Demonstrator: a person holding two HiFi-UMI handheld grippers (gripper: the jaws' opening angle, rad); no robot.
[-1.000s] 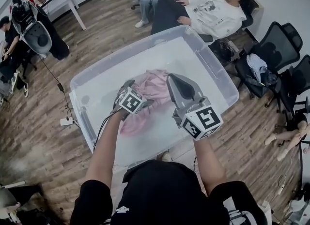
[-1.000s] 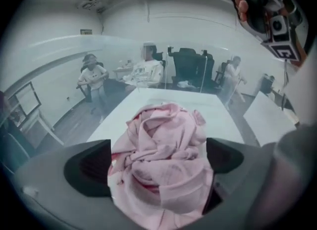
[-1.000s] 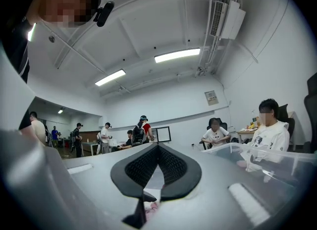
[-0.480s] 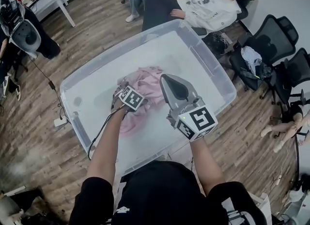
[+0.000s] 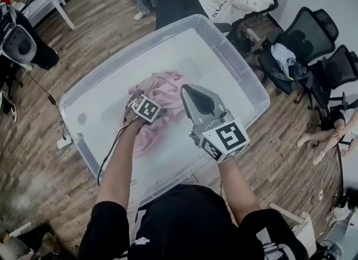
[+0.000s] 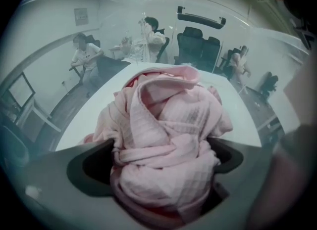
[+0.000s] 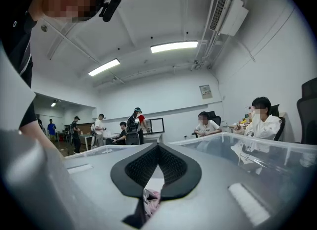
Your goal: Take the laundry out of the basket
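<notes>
I see my left claw (image 5: 140, 101) sunk into the pink laundry (image 5: 168, 91) at the centre of the frame, inside the clear basket (image 5: 128, 57). My right claw (image 5: 188, 91) hovers just beside the cloth, right of centre.

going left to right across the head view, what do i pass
clear bin's left wall → left gripper, clamped on the pink laundry → right gripper → bin's right wall → black office chairs
</notes>
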